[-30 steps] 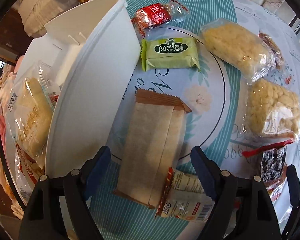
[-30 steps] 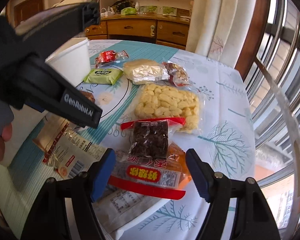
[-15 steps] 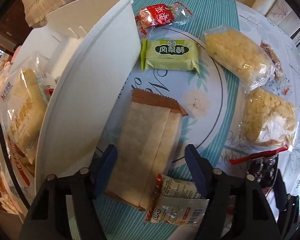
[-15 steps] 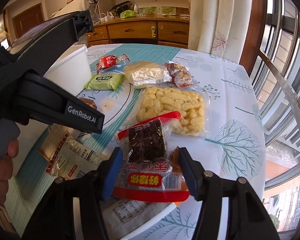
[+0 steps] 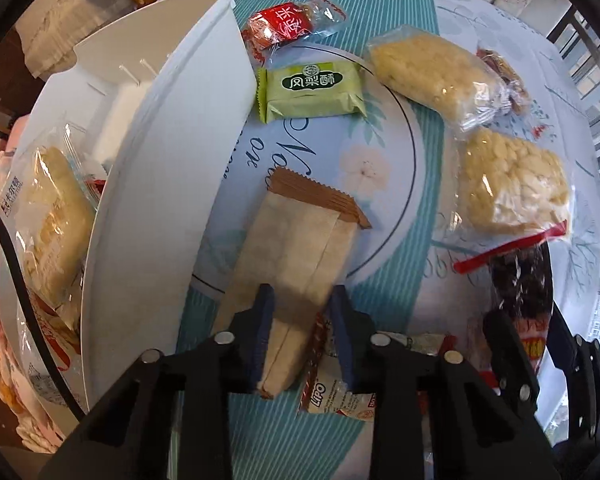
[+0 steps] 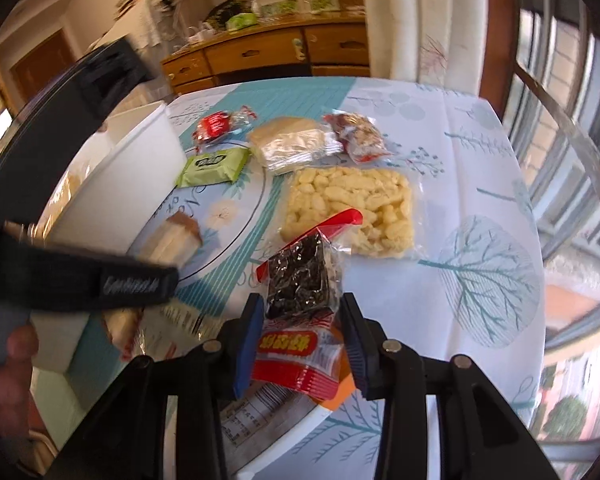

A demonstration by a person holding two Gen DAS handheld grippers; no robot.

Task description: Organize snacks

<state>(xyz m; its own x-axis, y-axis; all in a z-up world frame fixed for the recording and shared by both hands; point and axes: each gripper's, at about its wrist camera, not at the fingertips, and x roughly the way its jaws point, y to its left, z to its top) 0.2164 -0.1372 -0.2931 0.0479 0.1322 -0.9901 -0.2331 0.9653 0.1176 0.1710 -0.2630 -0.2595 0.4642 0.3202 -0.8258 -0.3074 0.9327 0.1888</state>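
— How many snack packs are lying on the counter?
— I'm counting two clear bags of pale puffs, one green pastry, one red candy, one brown wafer pack.
— And bins?
— One white bin is standing there.

Two hand-held grippers, seen from their own wrist cameras. Left gripper pointing straight down, blue-padded jaws having just been closing, now drawn close together and pinching the near end of a tan packet between the pads. Right gripper angled steeply downward, jaws likewise having just been closing, pads pressed against both sides of a red-labelled packet of dark snacks. Left gripper's black body also in the right view, blurred, crossing to the left of the right gripper, with fingers of the holding hand wrapped round its handle at lower left.
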